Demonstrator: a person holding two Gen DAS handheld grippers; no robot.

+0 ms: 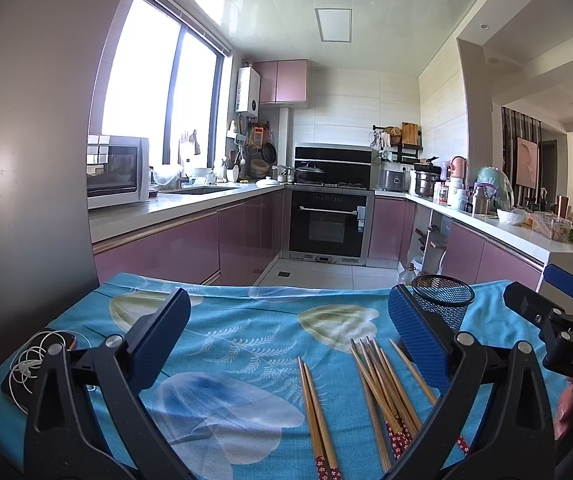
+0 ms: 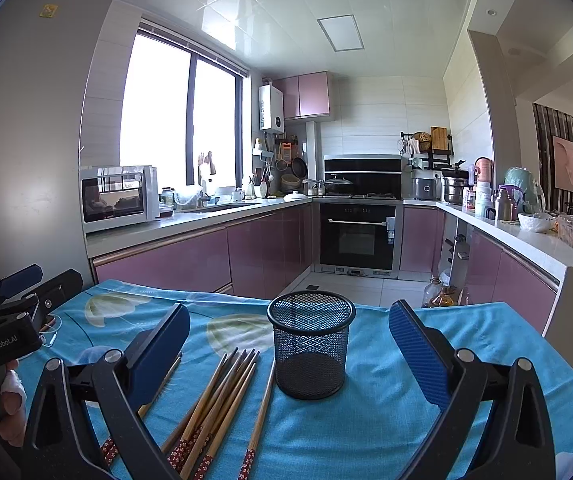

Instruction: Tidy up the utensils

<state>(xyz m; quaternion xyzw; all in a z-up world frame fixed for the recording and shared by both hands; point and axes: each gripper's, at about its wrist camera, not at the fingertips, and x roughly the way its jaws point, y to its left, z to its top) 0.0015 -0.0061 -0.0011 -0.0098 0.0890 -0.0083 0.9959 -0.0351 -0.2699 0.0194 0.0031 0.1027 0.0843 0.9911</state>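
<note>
Several bamboo chopsticks point(image 1: 382, 392) with red patterned ends lie loose on the blue floral cloth point(image 1: 238, 344); they also show in the right wrist view point(image 2: 218, 396). A black mesh holder point(image 2: 310, 348) stands upright and empty behind them, also in the left wrist view point(image 1: 444, 304). My left gripper point(image 1: 286, 336) is open and empty above the cloth, with the chopsticks between its fingers. My right gripper point(image 2: 290, 348) is open and empty, with the holder between its fingers. The right gripper's body shows at the right edge of the left view point(image 1: 558, 320).
A phone with white earphone cable point(image 1: 34, 364) lies at the cloth's left edge. Beyond the table are the kitchen floor point(image 2: 350, 284), pink cabinets, an oven point(image 1: 328, 226) and counters with appliances. The left gripper's body is at the left edge point(image 2: 2, 320).
</note>
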